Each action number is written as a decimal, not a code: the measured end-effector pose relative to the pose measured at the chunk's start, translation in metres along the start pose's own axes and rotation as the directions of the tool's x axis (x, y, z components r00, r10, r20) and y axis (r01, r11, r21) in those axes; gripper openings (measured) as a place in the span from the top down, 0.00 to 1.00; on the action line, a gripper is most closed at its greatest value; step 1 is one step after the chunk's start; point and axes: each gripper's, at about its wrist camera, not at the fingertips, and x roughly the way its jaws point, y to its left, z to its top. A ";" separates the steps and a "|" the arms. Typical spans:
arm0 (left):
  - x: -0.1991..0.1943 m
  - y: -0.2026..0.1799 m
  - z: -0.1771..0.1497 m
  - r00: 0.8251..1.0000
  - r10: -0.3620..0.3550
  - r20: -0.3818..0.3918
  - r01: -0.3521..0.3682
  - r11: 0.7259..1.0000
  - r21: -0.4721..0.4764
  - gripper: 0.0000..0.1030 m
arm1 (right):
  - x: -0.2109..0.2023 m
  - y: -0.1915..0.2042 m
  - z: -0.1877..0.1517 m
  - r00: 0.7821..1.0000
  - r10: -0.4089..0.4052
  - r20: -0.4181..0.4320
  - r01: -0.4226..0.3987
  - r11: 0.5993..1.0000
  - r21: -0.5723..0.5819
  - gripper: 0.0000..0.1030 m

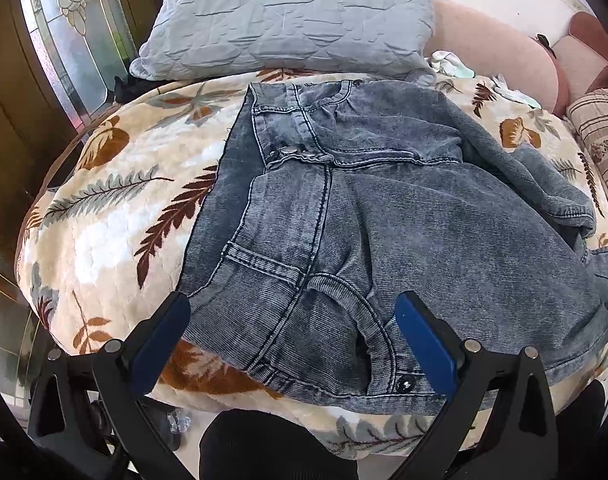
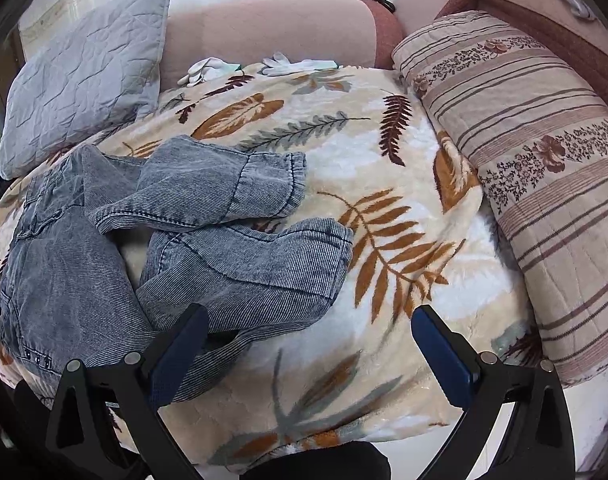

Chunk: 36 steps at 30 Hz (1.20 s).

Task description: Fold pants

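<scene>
Grey-blue denim pants lie crumpled on a leaf-print blanket. In the left wrist view the waistband and fly face me, and my left gripper is open just above the near waistband edge, holding nothing. In the right wrist view the pants lie at the left with both short legs bunched toward the middle, hems facing right. My right gripper is open over the blanket beside the near leg, its left finger over the denim.
A grey quilted pillow leans at the back. A striped floral cushion lies along the right. White gloves rest at the back by the pink sofa arm. A glass door stands at the left.
</scene>
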 end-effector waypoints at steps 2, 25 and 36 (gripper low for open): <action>0.000 0.000 0.001 1.000 -0.003 -0.002 0.003 1.000 -0.005 0.00 | -0.001 0.001 0.000 1.000 0.000 0.004 0.000 1.000 -0.002 0.01; 0.003 -0.006 0.004 1.000 -0.017 -0.019 0.017 1.000 0.004 0.00 | -0.002 -0.006 0.003 1.000 0.000 0.002 0.000 1.000 0.016 0.01; 0.005 -0.009 0.004 0.999 -0.021 -0.041 0.021 1.000 0.012 0.00 | -0.001 -0.008 0.005 1.000 0.000 0.009 0.000 1.000 0.021 0.01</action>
